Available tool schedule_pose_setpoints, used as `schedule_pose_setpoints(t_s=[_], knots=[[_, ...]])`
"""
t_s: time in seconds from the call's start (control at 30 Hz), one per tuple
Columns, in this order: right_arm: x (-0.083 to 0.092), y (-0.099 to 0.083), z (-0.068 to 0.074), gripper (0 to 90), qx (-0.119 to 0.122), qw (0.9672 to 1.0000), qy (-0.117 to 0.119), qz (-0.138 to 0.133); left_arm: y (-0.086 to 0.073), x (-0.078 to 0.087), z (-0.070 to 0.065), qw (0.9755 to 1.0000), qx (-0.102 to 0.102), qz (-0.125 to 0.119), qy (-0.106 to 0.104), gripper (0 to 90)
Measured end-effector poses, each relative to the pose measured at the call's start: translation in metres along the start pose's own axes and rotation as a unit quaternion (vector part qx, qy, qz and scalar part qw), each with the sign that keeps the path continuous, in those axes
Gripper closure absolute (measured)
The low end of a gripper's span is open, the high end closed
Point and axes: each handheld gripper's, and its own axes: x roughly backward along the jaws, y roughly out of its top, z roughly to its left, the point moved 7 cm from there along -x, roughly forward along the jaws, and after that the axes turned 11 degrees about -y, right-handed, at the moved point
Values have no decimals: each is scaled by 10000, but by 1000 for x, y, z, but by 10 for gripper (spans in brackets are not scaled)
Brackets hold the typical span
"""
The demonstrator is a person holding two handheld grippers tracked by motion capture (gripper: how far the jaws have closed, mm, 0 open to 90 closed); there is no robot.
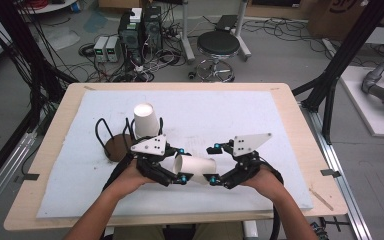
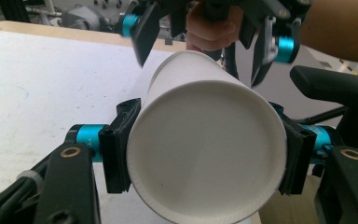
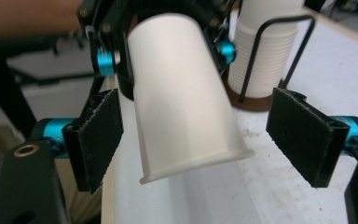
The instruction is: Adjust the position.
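A white paper cup [image 1: 196, 167] lies on its side in the air just above the white mat, between my two hands. My left gripper [image 1: 181, 163] is shut on it near its closed base, and in the left gripper view the pads [image 2: 116, 149] press both sides of the cup [image 2: 205, 158]. My right gripper [image 1: 214, 163] is open. In the right gripper view its pads [image 3: 98, 140] stand apart on either side of the cup's rimmed mouth [image 3: 196, 161] without touching it. A stack of white cups [image 1: 146, 121] stands mouth-down in a black wire holder [image 1: 115, 147].
A white mat [image 1: 260, 115] covers most of the wooden table [image 1: 60, 115]. The cup holder stands just behind my left hand. Beyond the far edge are a black stool [image 1: 218, 45], computer boxes [image 1: 135, 30] and cables on the floor. Black frame posts [image 1: 330, 75] flank the table.
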Motion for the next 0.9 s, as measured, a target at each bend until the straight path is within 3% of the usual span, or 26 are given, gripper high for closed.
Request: schedule_pose_setpoints(t_s=[0.17, 0.43, 0.7, 0.9], knots=[[7, -6, -1, 190, -333, 9987, -27, -377, -3, 5, -1, 9997, -73, -242, 1, 352], [7, -19, 1, 190, -472, 9973, -155, -545, -10, 9, -7, 9985, -153, -532, -23, 352], [7, -32, 8, 190, -695, 9949, 127, -718, -5, 12, -12, 9961, -224, -845, -86, 352], [4, -31, 12, 190, -737, 9934, 285, -833, -2, 8, -15, 9951, -261, -936, -189, 351]])
